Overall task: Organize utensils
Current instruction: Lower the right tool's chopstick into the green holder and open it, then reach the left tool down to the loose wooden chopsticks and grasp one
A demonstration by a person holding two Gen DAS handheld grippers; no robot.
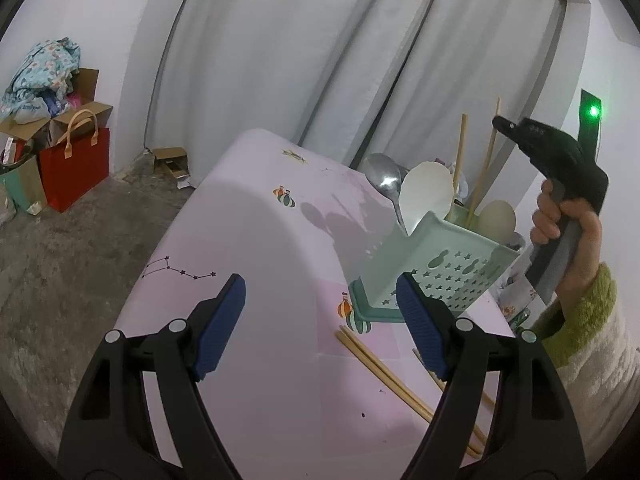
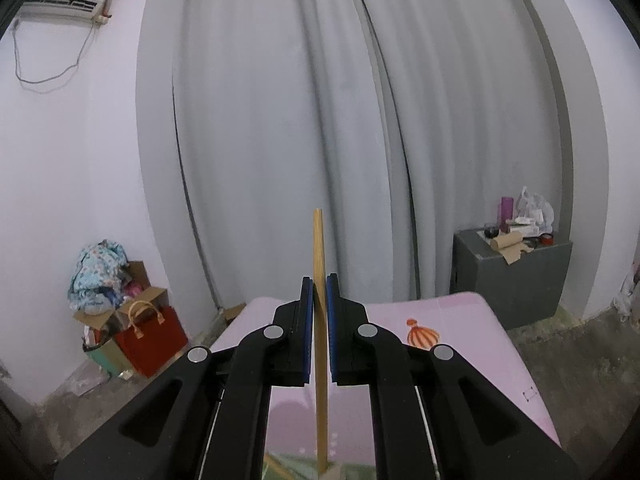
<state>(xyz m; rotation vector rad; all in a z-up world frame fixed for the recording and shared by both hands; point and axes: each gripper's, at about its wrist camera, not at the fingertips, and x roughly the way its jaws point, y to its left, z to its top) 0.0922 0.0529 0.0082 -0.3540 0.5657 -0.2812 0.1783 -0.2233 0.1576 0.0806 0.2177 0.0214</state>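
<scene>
A: What's held rn, and by which gripper?

B: One wooden chopstick (image 2: 319, 320) is pinched between the blue pads of the right gripper (image 2: 319, 312), jaws pressed nearly together on it. It's seen upright, long axis vertical, top end above the pads, lower end hanging twd the green holder (image 1: 436, 276) below.

A: And the left gripper (image 1: 320, 320)?

B: Jaws spread wide, nothing between them. It's pointed down at the pink table (image 1: 260, 360), holder just beyond its right pad.

A: How is the stick expected to handle?

B: Light, stiff, thin, smooth wood, so it's prob. prone to pivoting in the pads if bumped on the rim. A grip near mid-length, as now, is judged fair; hold is best kept firm until the tip is inside.

A: What's left on the table?

B: A pair of chopsticks (image 1: 384, 376) is lying flat, axis running diagonally from near the holder's base twd the lower right. Their far ends are hidden by the left gripper, so the count can't be confirmed. In the holder a metal spoon (image 1: 386, 182), white ladle (image 1: 428, 196) and two sticks are already stood up.
</scene>
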